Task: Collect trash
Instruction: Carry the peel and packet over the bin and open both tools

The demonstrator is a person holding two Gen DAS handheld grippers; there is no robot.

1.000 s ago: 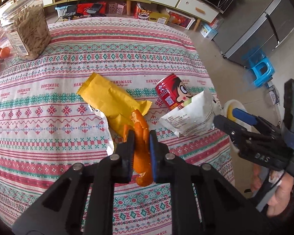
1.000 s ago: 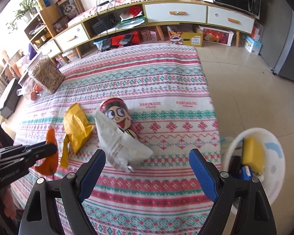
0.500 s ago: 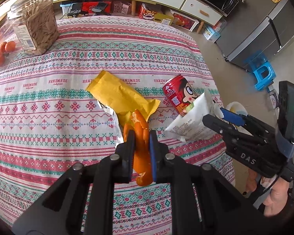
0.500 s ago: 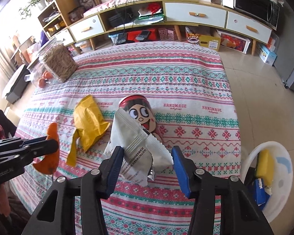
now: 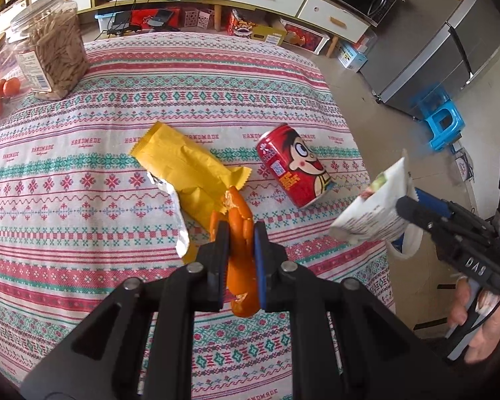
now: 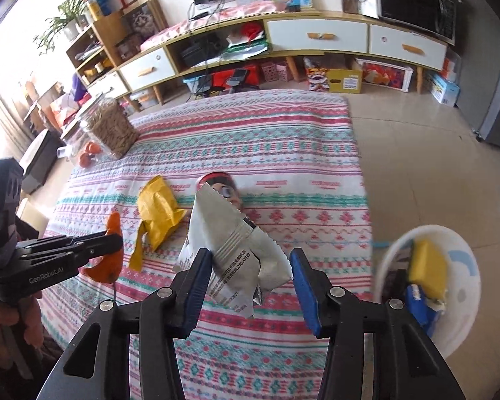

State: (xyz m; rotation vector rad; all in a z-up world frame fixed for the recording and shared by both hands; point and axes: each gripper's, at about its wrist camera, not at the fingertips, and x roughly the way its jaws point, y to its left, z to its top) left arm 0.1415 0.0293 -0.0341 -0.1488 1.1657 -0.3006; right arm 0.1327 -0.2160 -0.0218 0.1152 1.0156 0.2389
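Up off the cloth, white wrapper [image 6: 230, 250] clamped in right claw [image 6: 250, 281]; orange peel [image 5: 240, 253] in left claw [image 5: 240, 260].

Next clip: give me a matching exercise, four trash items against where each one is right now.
Items:
1. orange peel
2. white bag
3. red can
4. yellow wrapper

Places:
A. lying on its side on the cloth
B. in the left claw
C. flat on the cloth, beside the can
D. in the right claw, lifted

Pairs: 1-B, 2-D, 3-A, 4-C
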